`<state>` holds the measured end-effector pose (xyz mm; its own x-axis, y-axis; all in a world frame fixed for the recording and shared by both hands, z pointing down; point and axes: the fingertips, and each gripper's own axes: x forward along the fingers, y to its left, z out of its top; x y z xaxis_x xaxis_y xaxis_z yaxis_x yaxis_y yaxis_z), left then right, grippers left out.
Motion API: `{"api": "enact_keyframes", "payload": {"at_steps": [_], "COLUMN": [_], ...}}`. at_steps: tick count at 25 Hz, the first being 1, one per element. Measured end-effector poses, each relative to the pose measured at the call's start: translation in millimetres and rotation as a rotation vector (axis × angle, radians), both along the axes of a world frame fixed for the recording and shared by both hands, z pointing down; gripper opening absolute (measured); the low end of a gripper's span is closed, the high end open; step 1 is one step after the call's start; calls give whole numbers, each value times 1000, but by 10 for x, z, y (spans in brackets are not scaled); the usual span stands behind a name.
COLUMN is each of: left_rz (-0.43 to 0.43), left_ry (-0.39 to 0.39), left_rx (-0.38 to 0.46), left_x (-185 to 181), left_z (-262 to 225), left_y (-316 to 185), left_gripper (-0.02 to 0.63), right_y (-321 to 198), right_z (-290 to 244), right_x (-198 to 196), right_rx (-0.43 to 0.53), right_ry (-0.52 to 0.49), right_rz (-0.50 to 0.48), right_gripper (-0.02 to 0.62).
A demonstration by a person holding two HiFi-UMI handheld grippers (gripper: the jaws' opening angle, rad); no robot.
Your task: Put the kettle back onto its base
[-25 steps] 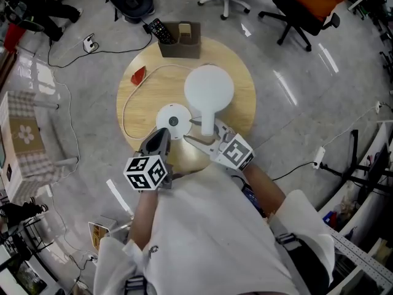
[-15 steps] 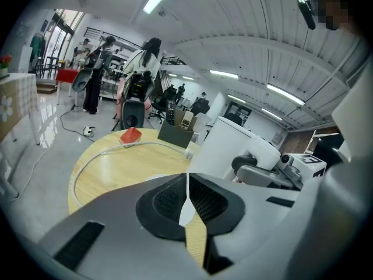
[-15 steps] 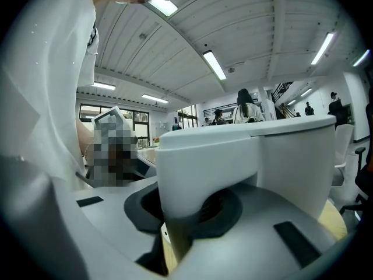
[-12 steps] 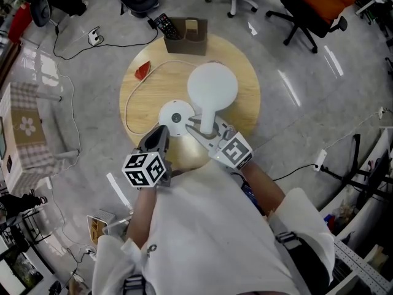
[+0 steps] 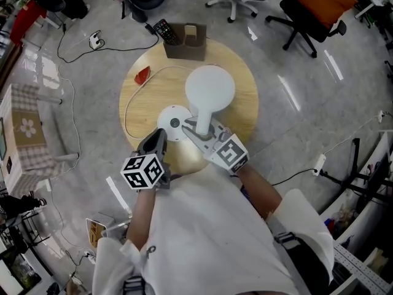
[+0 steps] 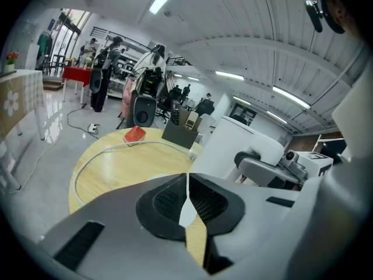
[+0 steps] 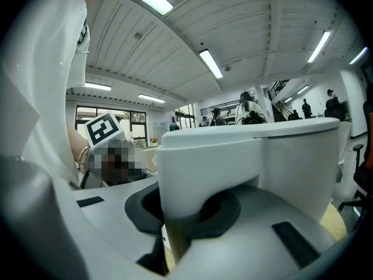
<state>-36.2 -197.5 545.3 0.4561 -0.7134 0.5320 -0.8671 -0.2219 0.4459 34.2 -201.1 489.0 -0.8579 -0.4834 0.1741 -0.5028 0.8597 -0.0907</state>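
Right gripper [image 5: 198,129] has just been closing and now clamps the white plastic kettle [image 5: 210,91] by its handle, pads pressed on either side. Left gripper [image 5: 161,137] has its jaws pinched together with nothing between them, and hangs over the near edge of the round wooden table [image 5: 147,97]. The kettle is at the table's middle, just beside the round white base [image 5: 174,123], not on it.
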Motion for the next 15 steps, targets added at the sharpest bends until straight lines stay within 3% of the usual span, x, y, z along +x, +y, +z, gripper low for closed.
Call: {"api": "enact_keyframes", "payload": {"at_steps": [4,9,15], "left_rz": [-5,2,4], "left_ry": [4,3,3], "left_rx": [-9,-12,-12], "left_x": [-1,31,52], "left_z": [23,44,37], "left_y": [13,-10,2], "left_gripper": [35,35,35], "right_y": [29,-65,-95], "right_z": [-67,-227,-305], "right_x": [8,83,122], "right_rx": [-12,-33,-49], "right_ry": [-19,-121,-141], "right_rz": [-12,26,29], "right_gripper": [67,57,52]}}
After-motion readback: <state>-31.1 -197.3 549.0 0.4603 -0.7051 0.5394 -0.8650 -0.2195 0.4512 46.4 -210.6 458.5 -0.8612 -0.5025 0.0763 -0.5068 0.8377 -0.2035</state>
